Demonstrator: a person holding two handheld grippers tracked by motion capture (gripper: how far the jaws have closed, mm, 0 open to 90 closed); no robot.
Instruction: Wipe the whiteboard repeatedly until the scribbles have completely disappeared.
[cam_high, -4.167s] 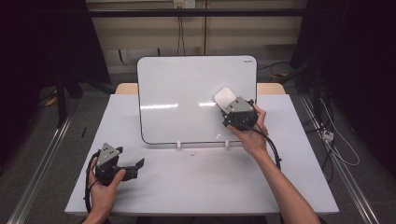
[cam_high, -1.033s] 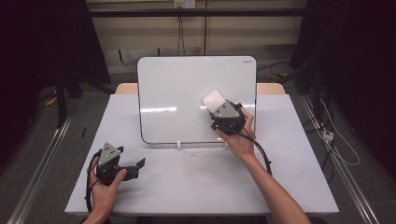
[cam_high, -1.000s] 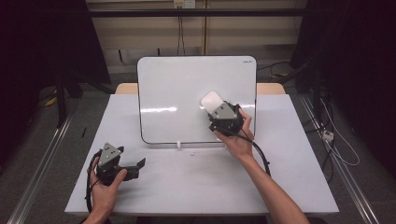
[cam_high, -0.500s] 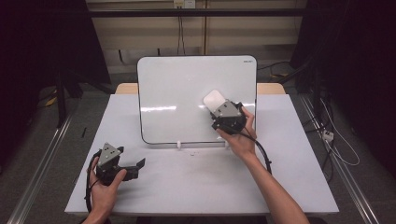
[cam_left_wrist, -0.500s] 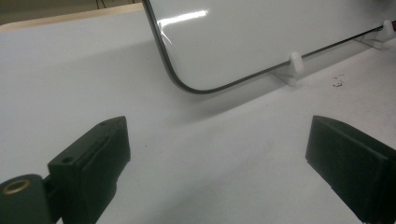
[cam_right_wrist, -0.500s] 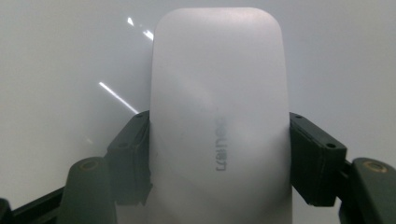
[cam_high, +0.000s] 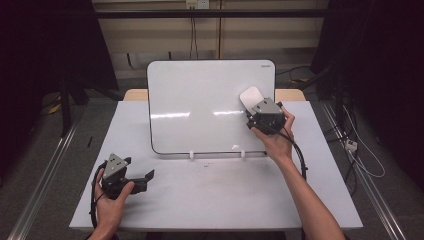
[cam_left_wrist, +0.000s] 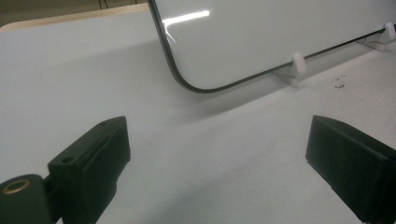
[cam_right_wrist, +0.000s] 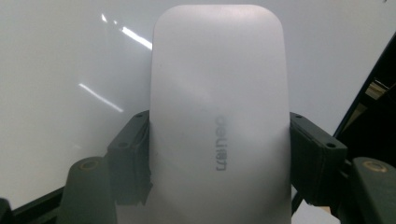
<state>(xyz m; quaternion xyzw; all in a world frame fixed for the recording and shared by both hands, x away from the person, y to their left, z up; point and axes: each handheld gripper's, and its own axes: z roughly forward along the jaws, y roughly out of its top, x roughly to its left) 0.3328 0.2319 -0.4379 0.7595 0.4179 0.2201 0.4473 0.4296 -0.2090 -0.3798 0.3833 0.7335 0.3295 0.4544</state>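
Left claw (cam_high: 145, 176) rested released on the white bench (cam_high: 215, 200), near the front left corner, jaws spread wide and apart from everything, aimed toward the lower left corner of the whiteboard (cam_high: 200, 107). Whiteboard stood tilted back on two small white feet at bench centre. Right claw (cam_high: 252, 107) clenched on a white eraser (cam_high: 251, 97), pad pressed flat against the board's right side.

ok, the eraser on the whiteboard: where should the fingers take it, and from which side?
Across its two long edges, near the lower end, coming from below along its length. The eraser is a flat rounded slab lying face-on to the whiteboard, so only its narrow sides offer opposing faces. The right gripper already clamps it this way.
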